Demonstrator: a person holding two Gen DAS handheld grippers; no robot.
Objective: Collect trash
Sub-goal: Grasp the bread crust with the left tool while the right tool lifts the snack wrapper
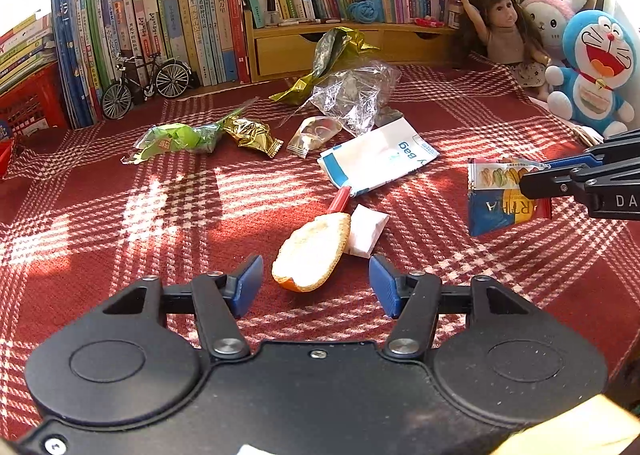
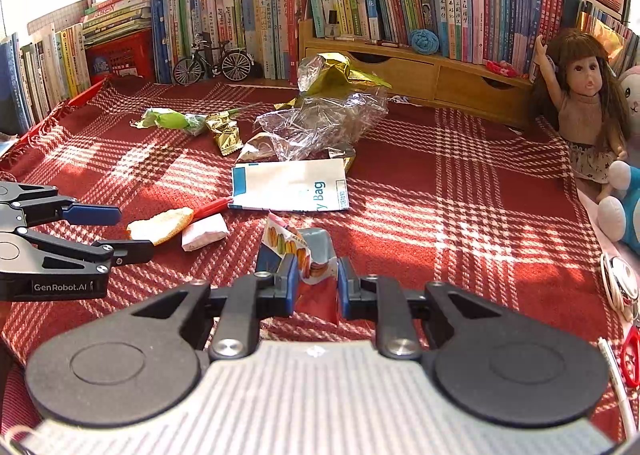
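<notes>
Trash lies scattered on a red plaid cloth (image 1: 120, 215). My left gripper (image 1: 316, 281) is open and low over the cloth, and a curved orange peel (image 1: 310, 251) lies between its blue fingertips. A small white packet (image 1: 366, 229) and a red stick (image 1: 340, 201) touch the peel. My right gripper (image 2: 318, 279) is shut on a macaron snack wrapper (image 2: 294, 249), which hangs above the cloth at the right in the left wrist view (image 1: 500, 195). Further back lie a white-blue bag (image 2: 290, 185), a clear plastic bag (image 2: 320, 127), a gold wrapper (image 2: 226, 133) and a green wrapper (image 2: 168, 119).
Rows of books (image 1: 192, 15) and a wooden drawer shelf (image 1: 320, 43) close off the back. A toy bicycle (image 1: 144, 83) stands at the back left beside a red basket (image 1: 28, 103). A doll (image 1: 502, 23) and a blue plush toy (image 1: 596, 71) sit at the right.
</notes>
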